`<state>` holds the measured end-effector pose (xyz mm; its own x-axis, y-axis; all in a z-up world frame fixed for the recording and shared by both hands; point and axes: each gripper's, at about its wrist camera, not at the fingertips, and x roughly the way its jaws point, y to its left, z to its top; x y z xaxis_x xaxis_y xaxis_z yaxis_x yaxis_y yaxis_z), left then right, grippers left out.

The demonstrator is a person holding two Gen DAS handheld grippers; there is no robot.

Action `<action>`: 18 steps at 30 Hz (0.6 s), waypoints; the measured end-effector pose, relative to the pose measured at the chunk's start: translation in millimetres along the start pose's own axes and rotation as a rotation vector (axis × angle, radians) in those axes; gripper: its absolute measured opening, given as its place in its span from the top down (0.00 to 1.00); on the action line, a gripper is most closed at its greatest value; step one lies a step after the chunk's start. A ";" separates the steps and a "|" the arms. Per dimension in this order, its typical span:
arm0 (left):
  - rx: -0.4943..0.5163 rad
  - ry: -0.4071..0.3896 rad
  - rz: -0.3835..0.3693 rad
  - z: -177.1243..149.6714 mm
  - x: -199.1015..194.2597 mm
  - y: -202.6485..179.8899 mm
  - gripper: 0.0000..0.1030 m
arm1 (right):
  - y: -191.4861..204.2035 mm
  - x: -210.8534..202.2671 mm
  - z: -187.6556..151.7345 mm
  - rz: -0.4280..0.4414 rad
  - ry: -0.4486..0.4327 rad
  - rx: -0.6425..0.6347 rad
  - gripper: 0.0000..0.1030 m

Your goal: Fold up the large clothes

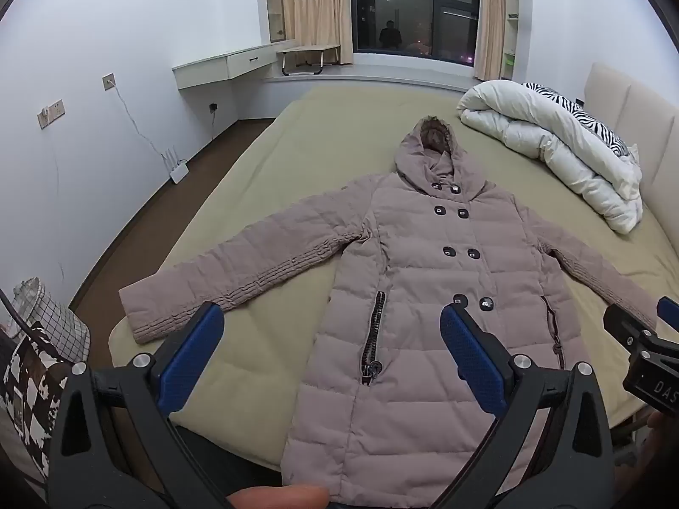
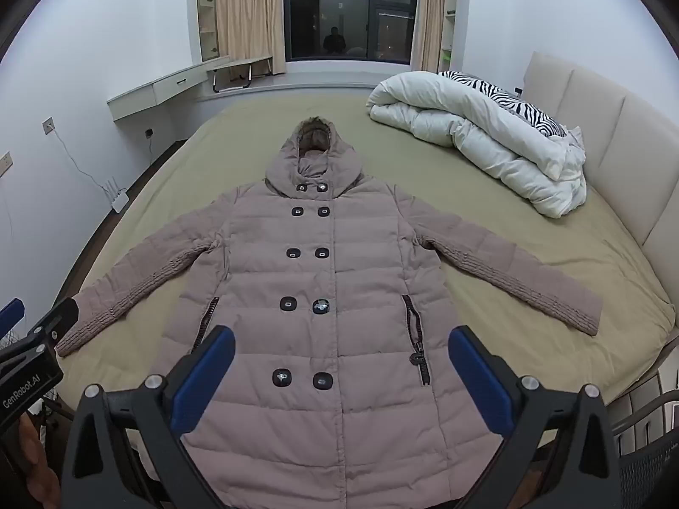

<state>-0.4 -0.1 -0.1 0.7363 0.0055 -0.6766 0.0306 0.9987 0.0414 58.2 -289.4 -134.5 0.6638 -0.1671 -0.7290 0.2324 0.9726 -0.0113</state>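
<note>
Left wrist view gives me the coat (image 1: 424,280) spread face up on the bed (image 1: 263,195), hood (image 1: 428,148) toward twelve o'clock and hem toward six. My left gripper (image 1: 331,352) hangs above the hem end with its blue pads (image 1: 191,356) spread wide, nothing between them but air; the coat's left pocket zip shows in the gap. At three o'clock in this view I see the tip of my right gripper (image 1: 636,335) over the coat's far sleeve cuff.

Only this view shows me a checked laundry basket (image 1: 55,322) at eight o'clock, on the floor beside the bed; I cannot tell what is in it. A black-and-white patterned cloth (image 1: 29,381) lies just below it.

The right wrist view shows both sleeves (image 2: 509,280) in full, laid out to four and eight o'clock, and all five pairs of dark buttons (image 2: 310,253), which the left view cuts short. My right gripper (image 2: 339,377) is also fully open and empty above the lower front. At four o'clock a dark mesh basket (image 2: 649,449) sits beside the bed; its contents are out of sight. A rolled white duvet (image 2: 475,135) lies at two o'clock, well apart from the coat, with a zebra-striped pillow (image 2: 509,102) behind it.
</note>
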 end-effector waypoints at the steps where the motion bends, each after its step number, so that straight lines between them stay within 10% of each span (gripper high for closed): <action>1: -0.001 0.002 0.001 -0.3 -0.3 -0.2 0.00 | 0.0 0.2 -0.1 -0.003 0.002 -0.002 0.00; 18: -0.003 0.038 -0.007 -2.7 6.2 -1.0 0.00 | -1.5 0.4 -0.9 0.000 0.000 0.001 0.00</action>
<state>2.3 -1.0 -6.3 0.7096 0.0008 -0.7046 0.0335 0.9988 0.0350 57.4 -290.8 -135.4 0.6638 -0.1666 -0.7291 0.2330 0.9724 -0.0101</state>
